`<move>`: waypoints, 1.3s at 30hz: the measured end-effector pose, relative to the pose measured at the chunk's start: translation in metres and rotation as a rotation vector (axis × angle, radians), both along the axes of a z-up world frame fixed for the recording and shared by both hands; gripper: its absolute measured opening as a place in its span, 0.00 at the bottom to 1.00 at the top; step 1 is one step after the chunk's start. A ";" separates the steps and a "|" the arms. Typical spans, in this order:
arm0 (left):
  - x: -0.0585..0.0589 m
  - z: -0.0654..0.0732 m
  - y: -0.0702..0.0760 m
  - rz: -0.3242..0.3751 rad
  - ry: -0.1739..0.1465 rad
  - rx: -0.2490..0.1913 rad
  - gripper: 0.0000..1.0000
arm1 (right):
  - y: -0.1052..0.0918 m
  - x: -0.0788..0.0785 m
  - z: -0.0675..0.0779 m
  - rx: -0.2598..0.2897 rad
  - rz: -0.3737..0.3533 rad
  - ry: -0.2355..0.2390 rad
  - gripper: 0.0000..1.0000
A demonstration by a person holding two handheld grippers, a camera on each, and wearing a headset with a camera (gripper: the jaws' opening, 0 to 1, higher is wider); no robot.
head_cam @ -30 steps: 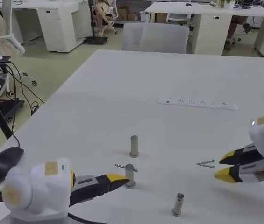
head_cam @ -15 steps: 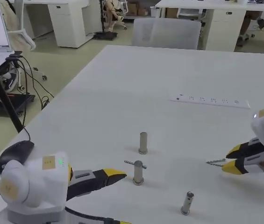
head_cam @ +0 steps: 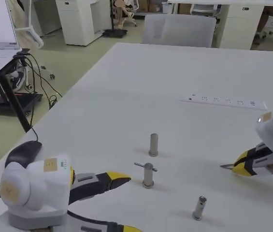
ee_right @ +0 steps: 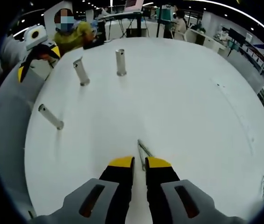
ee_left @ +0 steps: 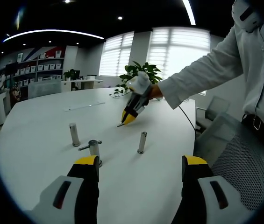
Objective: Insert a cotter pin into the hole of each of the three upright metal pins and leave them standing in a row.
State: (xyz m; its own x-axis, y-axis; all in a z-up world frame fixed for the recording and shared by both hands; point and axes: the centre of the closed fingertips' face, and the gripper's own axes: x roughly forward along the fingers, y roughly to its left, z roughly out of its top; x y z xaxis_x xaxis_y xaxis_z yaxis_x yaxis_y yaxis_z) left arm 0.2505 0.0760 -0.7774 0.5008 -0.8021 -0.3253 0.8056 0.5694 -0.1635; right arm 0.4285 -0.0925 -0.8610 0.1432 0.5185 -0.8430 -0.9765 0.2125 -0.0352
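Three metal pins stand on the white table: the far pin, the middle pin with a cotter pin through its head, and the near pin. My left gripper is open, just left of the middle pin, with nothing between its jaws. My right gripper is low over the table at the right, shut on a thin cotter pin that sticks out past its tips. In the left gripper view, the right gripper is beyond the near pin.
A white power strip lies farther back on the table. A black mouse sits at the left edge, with a stand and cables on the floor beyond. A grey chair is at the far side.
My right gripper moved in onto the loose cotter pins on the table and shut on one. The left gripper stayed open beside the middle pin. The head camera shifted.
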 end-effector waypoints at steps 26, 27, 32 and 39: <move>0.000 0.004 -0.005 -0.009 -0.006 -0.002 0.71 | -0.008 -0.013 0.003 -0.032 0.085 -0.017 0.02; 0.001 0.004 -0.005 -0.010 -0.007 -0.002 0.71 | -0.008 -0.014 0.004 -0.031 0.084 -0.015 0.02; 0.002 0.007 -0.008 -0.018 -0.015 -0.003 0.71 | -0.009 -0.021 0.009 -0.031 0.092 -0.014 0.02; 0.003 0.014 -0.016 -0.034 -0.033 -0.010 0.70 | -0.008 -0.033 0.028 -0.015 0.104 -0.031 0.02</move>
